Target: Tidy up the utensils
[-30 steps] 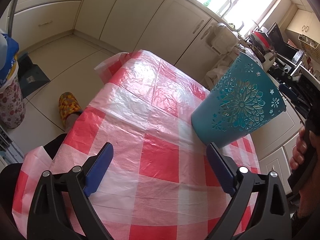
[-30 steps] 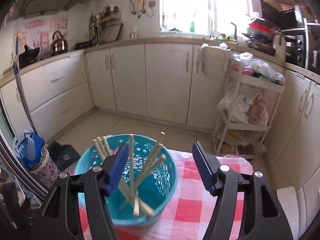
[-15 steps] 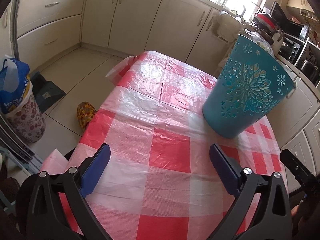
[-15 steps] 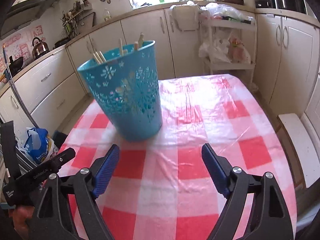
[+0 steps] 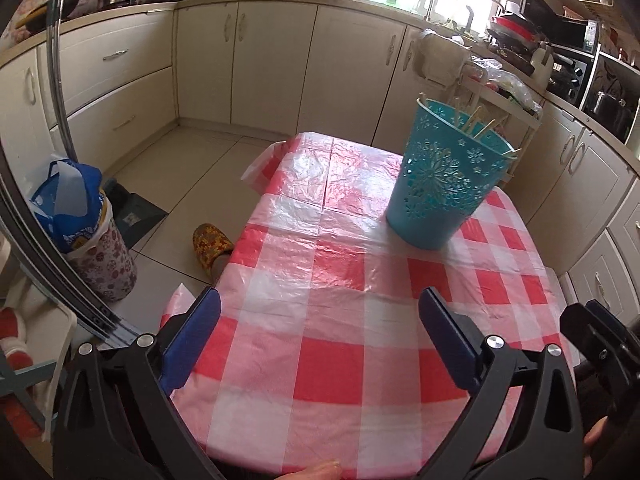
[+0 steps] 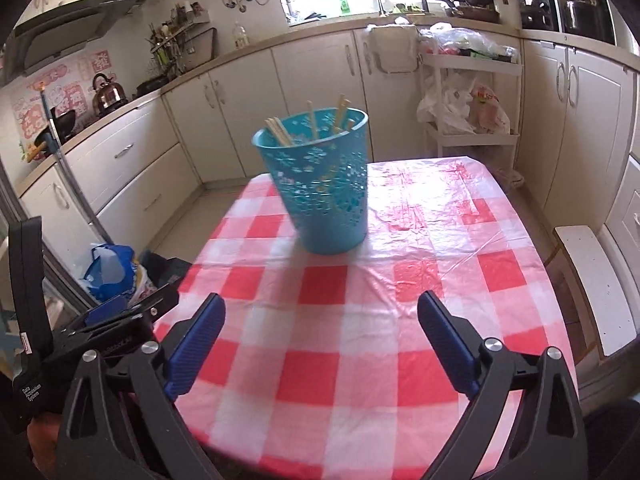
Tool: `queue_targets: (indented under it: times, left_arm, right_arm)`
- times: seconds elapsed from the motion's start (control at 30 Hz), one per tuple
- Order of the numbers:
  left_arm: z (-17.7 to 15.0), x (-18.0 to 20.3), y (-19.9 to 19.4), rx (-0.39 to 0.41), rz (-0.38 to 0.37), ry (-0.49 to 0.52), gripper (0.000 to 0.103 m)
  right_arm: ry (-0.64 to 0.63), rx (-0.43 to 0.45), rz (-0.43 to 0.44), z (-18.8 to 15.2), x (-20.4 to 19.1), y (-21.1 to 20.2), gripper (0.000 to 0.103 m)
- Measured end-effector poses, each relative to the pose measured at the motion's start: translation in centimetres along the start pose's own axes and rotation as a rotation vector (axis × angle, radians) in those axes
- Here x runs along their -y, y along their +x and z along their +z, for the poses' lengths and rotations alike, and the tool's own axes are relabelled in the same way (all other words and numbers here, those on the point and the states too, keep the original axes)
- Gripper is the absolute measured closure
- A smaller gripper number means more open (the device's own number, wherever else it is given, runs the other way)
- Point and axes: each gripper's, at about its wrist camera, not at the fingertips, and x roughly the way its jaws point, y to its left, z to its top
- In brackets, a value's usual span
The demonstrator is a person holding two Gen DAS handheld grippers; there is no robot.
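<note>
A teal openwork basket (image 5: 440, 188) (image 6: 326, 196) stands upright on the red-and-white checked tablecloth (image 5: 328, 360) (image 6: 340, 320). Several wooden chopsticks (image 5: 478, 120) (image 6: 280, 130) stick out of it. My left gripper (image 5: 319, 296) hovers open over the near part of the table, well short of the basket, with nothing between its blue pads. My right gripper (image 6: 321, 299) is also back over the near edge; its jaws are opening, wide apart, and hold nothing. In each wrist view the other gripper's body shows at the picture's edge.
A floral bin with a blue bag (image 5: 80, 232) and a patterned slipper (image 5: 210, 246) are on the floor left of the table. A white trolley with bags (image 6: 468, 92) stands beyond the table, a white bench (image 6: 592, 280) to its right. Cream cabinets line the walls.
Both grippers have drawn back from the basket toward the table's near edge. The right one was over the basket's rim and its jaws have widened. The left view has risen.
</note>
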Motion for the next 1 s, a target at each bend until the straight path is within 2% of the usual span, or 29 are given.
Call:
queue_targets:
  times: [0.2,0.33,0.43,0.6,0.8,1.0]
  left_arm:
    - [-1.8,0.0,-7.7,-0.038,-0.072,0.023,0.008]
    - [-3.7,-0.1,-12.0,-0.025,-0.02,0.086,0.008]
    - [-4.9,-1.0,-14.9,0.004,0.01,0.075,0.008]
    - [-6.4,-2.4,-18.7,0.045,0.061,0.05,0.008]
    - [-7.3,-1.9,-21.6,0.102,0.063,0.077,0.008]
    - [-7.1,-0.4,-21.9,0.115,0.056,0.12,0.008]
  right_arm:
    - [-0.011,-0.015,0.014,-1.3,-3.3,-7.4,0.007]
    - [-0.017,-0.031,0.001,-2.9,-4.6,-11.5,0.007]
    - [0.001,-0.035,-0.004,-4.6,-5.1,-14.1,0.007]
    - [-0.001,0.041,-0.029,-7.8,-5.7,-18.2,0.007]
    - [0.002,0.073,-0.006,-9.4,-6.0,-20.3,0.007]
    - [-0.022,0.097,-0.006,-9.3,-6.7,-20.9,0.007]
